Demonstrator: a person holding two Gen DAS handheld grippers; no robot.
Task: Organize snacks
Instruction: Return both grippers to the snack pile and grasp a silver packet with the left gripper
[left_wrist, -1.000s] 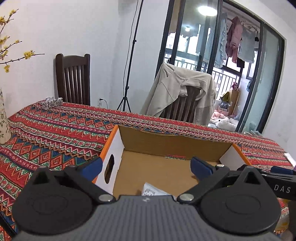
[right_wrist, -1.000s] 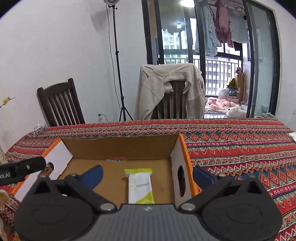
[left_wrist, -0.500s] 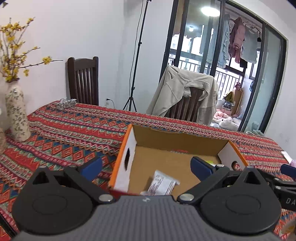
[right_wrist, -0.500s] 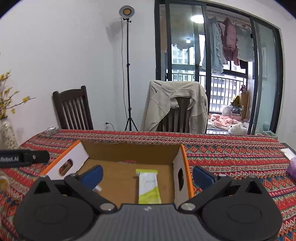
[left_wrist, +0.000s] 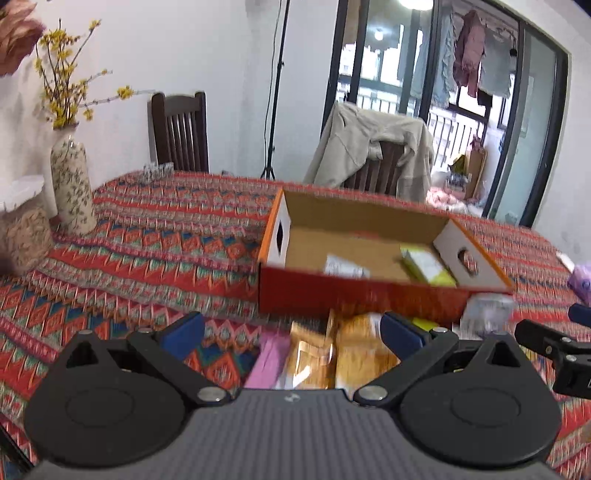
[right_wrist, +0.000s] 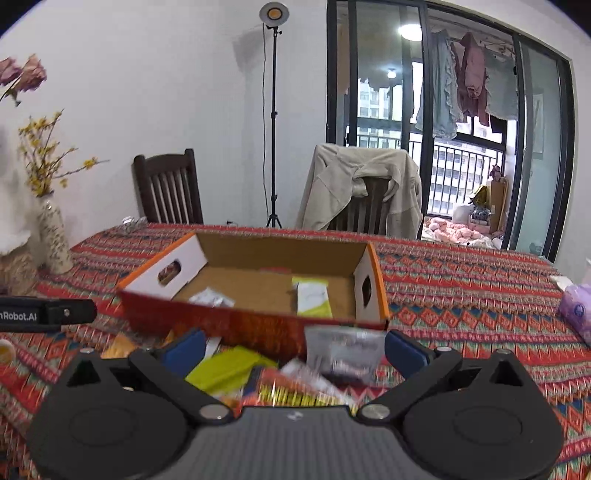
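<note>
An open cardboard box (left_wrist: 369, 295) with a red front wall sits on the patterned tablecloth; it also shows in the right wrist view (right_wrist: 255, 325). Inside lie a yellow-green packet (right_wrist: 312, 297) and a white packet (right_wrist: 210, 297). Loose snacks lie in front of the box: orange packets (left_wrist: 332, 354), a pink packet (left_wrist: 267, 360), a lime packet (right_wrist: 225, 369), a silver packet (right_wrist: 343, 350) and a red-yellow packet (right_wrist: 295, 387). My left gripper (left_wrist: 291, 332) is open and empty above the orange packets. My right gripper (right_wrist: 291, 349) is open and empty above the lime and silver packets.
A flowered vase (left_wrist: 70, 184) with yellow branches stands at the table's left. Two chairs (right_wrist: 170, 188) stand behind the table, one draped with a beige jacket (right_wrist: 362, 188). A purple tissue pack (right_wrist: 576, 310) lies at the right. A light stand (right_wrist: 273, 110) is by the wall.
Both grippers have pulled back and up from the box. The box's front wall and the loose snacks in front of it have come into view. Both stay open.
</note>
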